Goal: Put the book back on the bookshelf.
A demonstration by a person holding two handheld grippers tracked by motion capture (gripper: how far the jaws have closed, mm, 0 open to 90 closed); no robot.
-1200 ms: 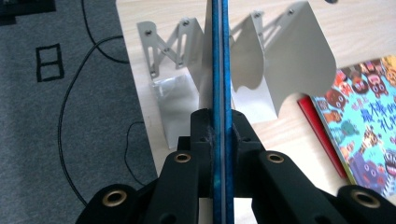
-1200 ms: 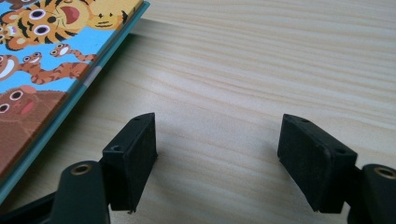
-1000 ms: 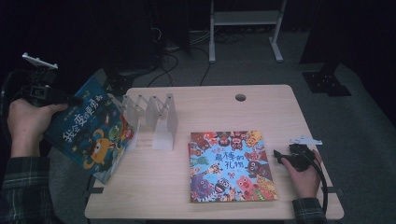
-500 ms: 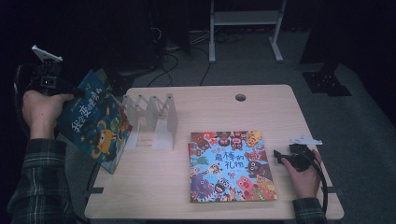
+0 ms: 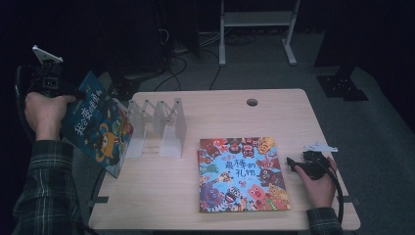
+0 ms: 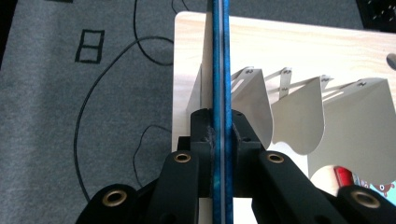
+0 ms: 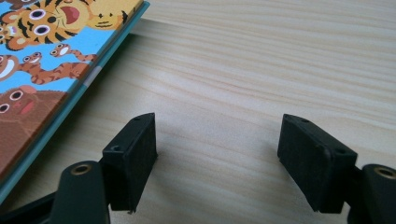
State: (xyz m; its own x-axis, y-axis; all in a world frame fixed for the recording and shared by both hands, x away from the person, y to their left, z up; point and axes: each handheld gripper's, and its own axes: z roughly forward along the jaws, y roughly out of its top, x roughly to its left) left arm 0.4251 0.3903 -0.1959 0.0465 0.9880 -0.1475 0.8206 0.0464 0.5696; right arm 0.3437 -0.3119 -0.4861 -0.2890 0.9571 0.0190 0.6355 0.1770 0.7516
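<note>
**Blue book held over the rack's left end**

The blue picture book (image 5: 98, 125) is clamped by the left gripper (image 6: 219, 135); both jaws are pressed flat against the covers, with the spine edge seen end-on between them. In the high view the book is carried tilted at about 9 o'clock, off the table's left edge, just beside the white divider rack (image 5: 159, 125). It is held by its upper edge, presumably so that the lower edge can be dropped into a slot without the jaws fouling the dividers.

In the left gripper view the book is lined up roughly with the outermost divider, at about 12 o'clock from the jaws. Whether its lower edge already touches the rack cannot be told; that end is hidden behind the book itself.

The right gripper (image 7: 217, 154) is resting on the table (image 5: 220, 112) at about 4 o'clock, its jaws spread wide with nothing between them. It is parked just beside the right edge of the 2nd book (image 5: 240, 174), which lies flat, cover up, and is probably placed for the next pickup.

Judged step: lowering book 1 into the leftmost slot.
</note>
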